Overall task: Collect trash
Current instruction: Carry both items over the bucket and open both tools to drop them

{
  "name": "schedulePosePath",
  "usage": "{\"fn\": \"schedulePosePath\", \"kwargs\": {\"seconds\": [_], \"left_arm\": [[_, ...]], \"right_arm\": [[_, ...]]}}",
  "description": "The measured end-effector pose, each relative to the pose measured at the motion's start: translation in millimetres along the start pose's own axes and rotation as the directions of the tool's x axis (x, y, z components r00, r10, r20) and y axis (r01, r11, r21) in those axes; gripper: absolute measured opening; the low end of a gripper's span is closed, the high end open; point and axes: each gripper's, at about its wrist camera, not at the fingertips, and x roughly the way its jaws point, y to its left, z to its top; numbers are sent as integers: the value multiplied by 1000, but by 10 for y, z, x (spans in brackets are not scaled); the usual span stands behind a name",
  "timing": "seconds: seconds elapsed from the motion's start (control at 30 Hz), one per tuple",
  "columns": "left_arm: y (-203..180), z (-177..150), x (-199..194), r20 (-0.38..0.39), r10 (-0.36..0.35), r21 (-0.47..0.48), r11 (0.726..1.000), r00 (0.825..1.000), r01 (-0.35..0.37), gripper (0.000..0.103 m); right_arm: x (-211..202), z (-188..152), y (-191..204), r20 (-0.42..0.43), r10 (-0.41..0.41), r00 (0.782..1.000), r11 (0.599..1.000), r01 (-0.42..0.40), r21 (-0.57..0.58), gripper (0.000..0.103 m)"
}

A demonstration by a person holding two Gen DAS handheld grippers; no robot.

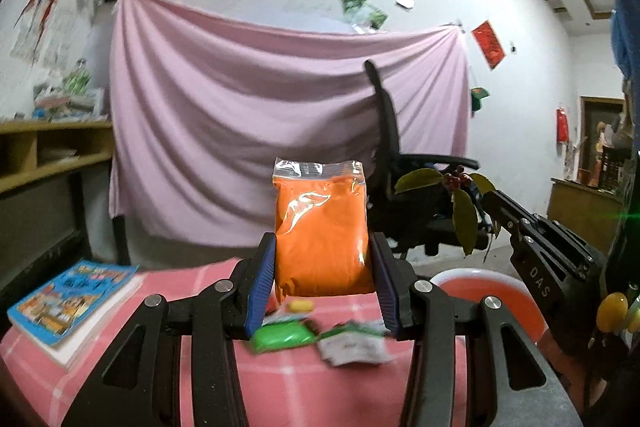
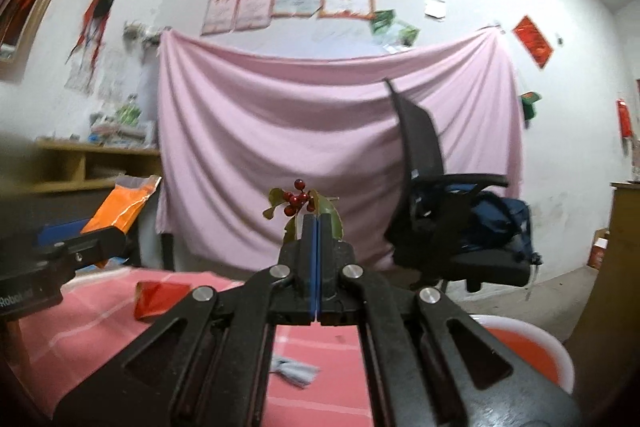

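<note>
Both loads are up: the left tool [image 1: 323, 281] clamps an orange bag [image 1: 322, 227], the right tool [image 2: 316, 259] pinches a berry sprig [image 2: 298, 201]. Next, I judge, carry both to the red basin [image 1: 496, 291] at 4 o'clock.

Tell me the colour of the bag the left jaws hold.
Orange, with a clear sealed top: the bag shows best in the left wrist view.

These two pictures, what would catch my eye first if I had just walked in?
Probably the bright orange bag, held upright above the pink checked table between the left gripper's blue-padded fingers. Next, the sprig of red berries and leaves pinched in the right gripper, whose fingers are closed tight on it. Behind both hangs a big pink sheet across the wall, and a red bin sits low at the right.
</note>
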Motion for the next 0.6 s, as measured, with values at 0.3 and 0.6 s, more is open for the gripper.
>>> {"fn": "schedulePosePath", "kwargs": {"seconds": [0.3, 0.6], "left_arm": [[-732, 146, 300, -11, -138, 47, 989, 990, 138, 41], [-1282, 106, 917, -222, -265, -11, 963, 938, 269, 41]], "right_arm": [[-156, 10, -605, -19, -139, 990, 987, 140, 75, 14], [-128, -192, -1114, -197, -204, 959, 961, 235, 147, 14]]}}
